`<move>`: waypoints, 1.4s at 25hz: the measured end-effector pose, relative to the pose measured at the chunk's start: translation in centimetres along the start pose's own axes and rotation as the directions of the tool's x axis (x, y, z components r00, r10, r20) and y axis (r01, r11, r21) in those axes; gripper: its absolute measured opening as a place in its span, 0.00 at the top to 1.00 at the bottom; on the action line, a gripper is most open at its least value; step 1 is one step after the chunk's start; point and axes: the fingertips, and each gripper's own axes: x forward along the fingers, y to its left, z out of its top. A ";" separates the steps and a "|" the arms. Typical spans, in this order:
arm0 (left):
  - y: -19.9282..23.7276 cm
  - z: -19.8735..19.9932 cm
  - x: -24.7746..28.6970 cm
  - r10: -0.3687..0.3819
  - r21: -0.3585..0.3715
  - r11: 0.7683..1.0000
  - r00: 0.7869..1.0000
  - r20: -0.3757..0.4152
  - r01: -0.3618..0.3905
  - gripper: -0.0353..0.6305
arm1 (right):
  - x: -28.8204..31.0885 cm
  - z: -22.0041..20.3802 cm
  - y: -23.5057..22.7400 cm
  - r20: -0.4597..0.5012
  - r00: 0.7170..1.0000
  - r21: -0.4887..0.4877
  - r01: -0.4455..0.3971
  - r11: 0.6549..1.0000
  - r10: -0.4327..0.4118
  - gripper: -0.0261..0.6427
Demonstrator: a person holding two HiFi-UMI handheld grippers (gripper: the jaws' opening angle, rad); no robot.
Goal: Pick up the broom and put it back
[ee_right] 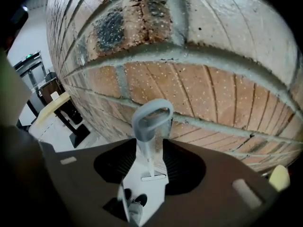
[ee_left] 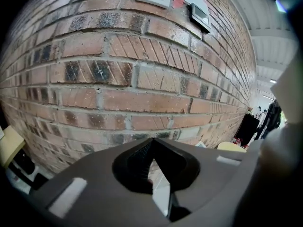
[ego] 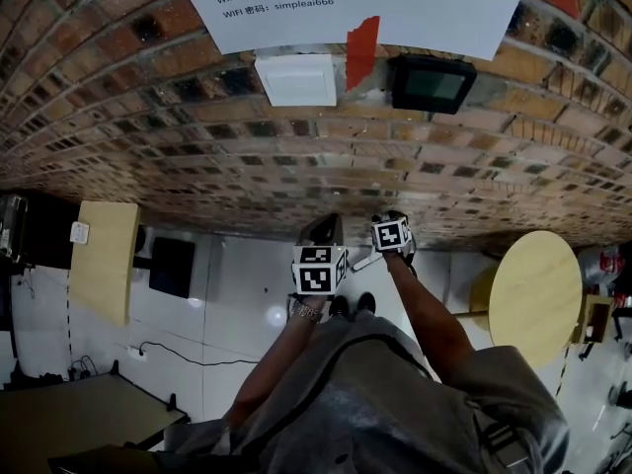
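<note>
Where the right gripper [ee_right: 150, 143] reaches out towards the wall, its two jaws are clamped on the grey stem of the broom [ee_right: 151, 119], just under the loop at the top of its handle, and the loop stands clear of the jaw tips, close against the brick wall [ee_right: 199, 65]. From there the broom's thin stick drops straight down between the jaws to its pale broom head [ee_right: 154, 177], which lies flat on the light floor [ee_right: 64, 131], just ahead of the person's dark shoes [ee_right: 137, 201]. The left gripper [ee_left: 151, 141] is held just beside and slightly lower than the right one, its jaws pinched together at the tips with nothing caught between them; only a sliver of floor shows through the gap lower down, and it too faces the bricks. In the head view both grippers show their marker cubes side by side at the middle, with the person's bare forearms and grey clothing below. Up on the wall hangs a white paper sign [ego: 365, 3] held by strips of red tape [ego: 361, 47], with a white box [ego: 296, 79] and a black device [ego: 431, 84] under it. A round yellow table [ego: 536, 294] stands off to the right, a rectangular yellow table [ego: 104, 260] to the left, and a black cable [ego: 188, 355] trails over the floor near it.
</note>
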 end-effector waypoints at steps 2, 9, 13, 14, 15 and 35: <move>-0.1 -0.6 -0.3 0.010 -0.007 1.000 1.000 -0.009 -0.010 0.94 | -0.2 0.2 -0.1 0.009 1.000 0.004 0.007 1.000 -0.007 0.72; -2.0 -3.1 -1.0 0.007 -0.016 1.000 0.999 -0.038 -0.008 0.94 | -2.7 -1.2 -0.1 0.047 0.999 0.066 0.020 0.998 -0.023 0.71; -3.0 -4.8 -2.5 -0.014 -0.004 1.000 0.999 -0.042 0.014 0.94 | -7.4 -1.1 2.0 0.156 0.988 0.118 -0.035 0.992 0.016 0.77; -3.3 -5.0 -3.0 -0.023 0.001 1.000 0.999 -0.038 0.023 0.94 | -9.0 -0.8 2.8 0.193 0.981 0.134 -0.058 0.989 0.032 0.82; -3.5 -5.2 -3.6 -0.033 0.006 0.999 0.999 -0.030 0.033 0.94 | -10.6 -0.5 3.7 0.230 0.972 0.145 -0.079 0.986 0.044 0.87; -6.1 -15.9 -21.8 -0.153 0.003 0.988 0.988 0.017 0.153 0.94 | -32.6 -10.0 24.4 0.369 0.919 0.105 -0.188 0.976 0.137 0.96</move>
